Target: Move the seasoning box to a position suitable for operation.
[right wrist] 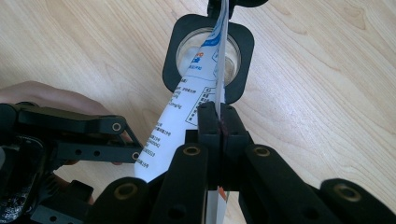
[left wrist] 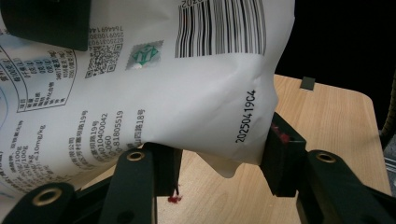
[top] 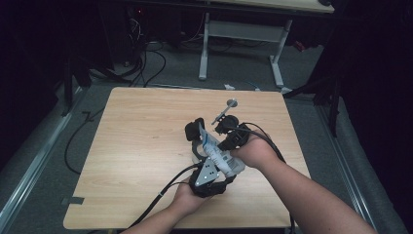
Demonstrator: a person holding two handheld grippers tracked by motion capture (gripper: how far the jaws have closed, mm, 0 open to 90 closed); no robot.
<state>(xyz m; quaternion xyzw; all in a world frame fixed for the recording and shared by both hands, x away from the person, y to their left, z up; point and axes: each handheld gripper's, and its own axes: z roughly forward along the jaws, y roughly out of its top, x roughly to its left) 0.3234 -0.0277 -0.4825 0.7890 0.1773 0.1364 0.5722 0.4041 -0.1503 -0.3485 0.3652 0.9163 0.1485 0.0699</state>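
Observation:
A white pouch (top: 217,154) with blue print and a barcode (left wrist: 187,93) is held above the table between both grippers. My left gripper (left wrist: 222,163) is shut on its lower, fuller end; in the high view the left gripper (top: 214,168) sits under its grey plate. My right gripper (right wrist: 218,125) is shut on the pouch's thin flat edge (right wrist: 219,70), and its jaws are pressed together. The pouch's far end hangs over a glass cup (right wrist: 233,60) in a black square holder (right wrist: 173,65). In the high view the right gripper (top: 228,139) is just right of that holder (top: 194,129).
A small metal tool with a round head (top: 231,103) lies behind the grippers on the wooden table (top: 141,146). Cables trail from both grippers toward the table's near edge. Another desk's legs (top: 204,48) stand on the floor beyond.

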